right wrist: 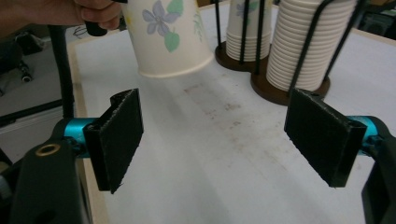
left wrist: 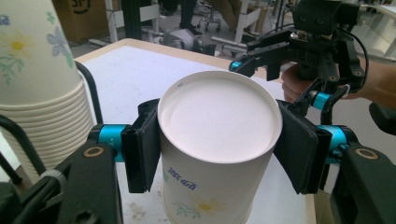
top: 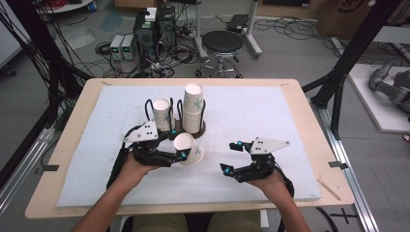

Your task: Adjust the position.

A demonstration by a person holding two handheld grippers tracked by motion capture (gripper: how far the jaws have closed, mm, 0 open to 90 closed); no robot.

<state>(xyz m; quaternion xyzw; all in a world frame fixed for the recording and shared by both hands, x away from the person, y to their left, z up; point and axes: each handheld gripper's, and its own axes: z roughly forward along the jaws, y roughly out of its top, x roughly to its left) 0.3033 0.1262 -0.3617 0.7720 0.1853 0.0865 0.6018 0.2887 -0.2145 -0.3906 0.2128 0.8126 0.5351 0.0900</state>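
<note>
— What is the paper cup like?

— It is smooth white paper, a tapered round shape with printed flowers. The flat black pads of the left gripper press on its two sides, just under the rim.

— And the other one?

— The right gripper has its fingers wide apart, with nothing between them, above the white foam mat on the table. The cup is held near the wire cup holder.
</note>
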